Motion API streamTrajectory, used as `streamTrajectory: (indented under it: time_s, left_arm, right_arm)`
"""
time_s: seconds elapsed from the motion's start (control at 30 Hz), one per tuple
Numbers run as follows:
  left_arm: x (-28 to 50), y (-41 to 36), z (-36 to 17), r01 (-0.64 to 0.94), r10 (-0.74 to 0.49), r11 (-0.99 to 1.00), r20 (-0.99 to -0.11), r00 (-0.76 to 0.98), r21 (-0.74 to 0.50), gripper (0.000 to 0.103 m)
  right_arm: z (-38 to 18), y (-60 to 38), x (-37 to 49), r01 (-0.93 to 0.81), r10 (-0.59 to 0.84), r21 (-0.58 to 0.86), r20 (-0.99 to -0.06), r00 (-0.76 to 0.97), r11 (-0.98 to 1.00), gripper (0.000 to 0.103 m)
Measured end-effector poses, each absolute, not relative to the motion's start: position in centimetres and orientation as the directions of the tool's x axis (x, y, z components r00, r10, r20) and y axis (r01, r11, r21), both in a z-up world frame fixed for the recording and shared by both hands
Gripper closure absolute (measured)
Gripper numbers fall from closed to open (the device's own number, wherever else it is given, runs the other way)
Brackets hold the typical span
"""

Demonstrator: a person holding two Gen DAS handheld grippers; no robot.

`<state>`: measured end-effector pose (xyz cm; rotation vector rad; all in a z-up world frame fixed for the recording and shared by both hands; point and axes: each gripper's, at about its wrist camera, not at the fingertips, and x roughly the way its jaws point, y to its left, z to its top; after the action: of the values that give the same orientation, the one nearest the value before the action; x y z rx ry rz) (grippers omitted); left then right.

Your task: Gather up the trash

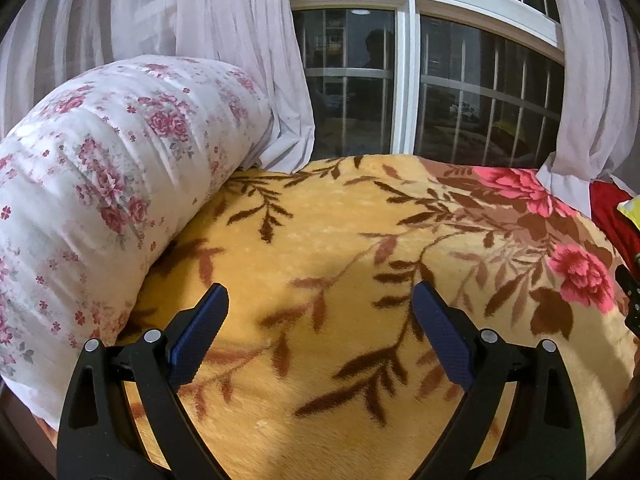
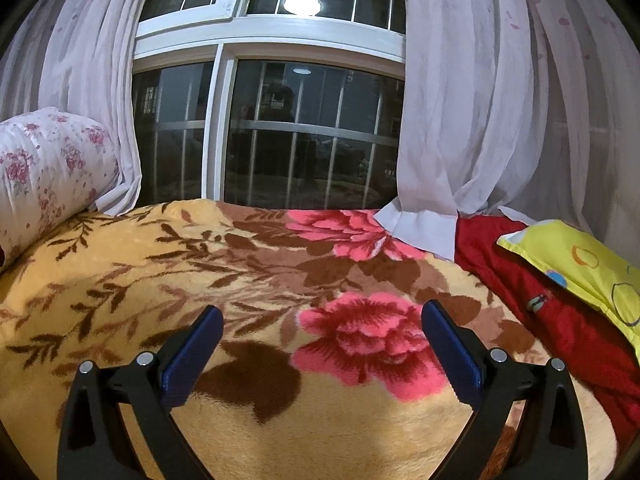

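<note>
No trash shows in either view. My left gripper [image 1: 320,294] is open and empty, its blue pads spread wide above a yellow blanket [image 1: 320,240] with brown leaves and pink flowers. My right gripper [image 2: 322,314] is also open and empty, above the same blanket [image 2: 120,256], over a pink flower [image 2: 368,340].
A rolled white floral quilt [image 1: 100,184] lies at the left, also in the right wrist view [image 2: 44,168]. A barred dark window [image 1: 400,92] and sheer curtains [image 2: 480,100] stand behind the bed. A red cloth [image 2: 560,320] and a yellow pillow [image 2: 588,272] lie at the right.
</note>
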<state>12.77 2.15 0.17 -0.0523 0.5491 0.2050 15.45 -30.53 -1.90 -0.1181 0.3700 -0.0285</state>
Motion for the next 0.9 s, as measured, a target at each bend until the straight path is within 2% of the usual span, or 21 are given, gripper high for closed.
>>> streamTrajectory:
  time_s: [0.9]
  left_arm:
    - [12.5,1.97,0.54,-0.208,0.188,0.978,-0.505,0.842,0.017,0.012]
  right_arm:
    - [-1.77,-30.42,15.24,-0.003,-0.04,-0.121,-0.35,0.936,0.993,0.005]
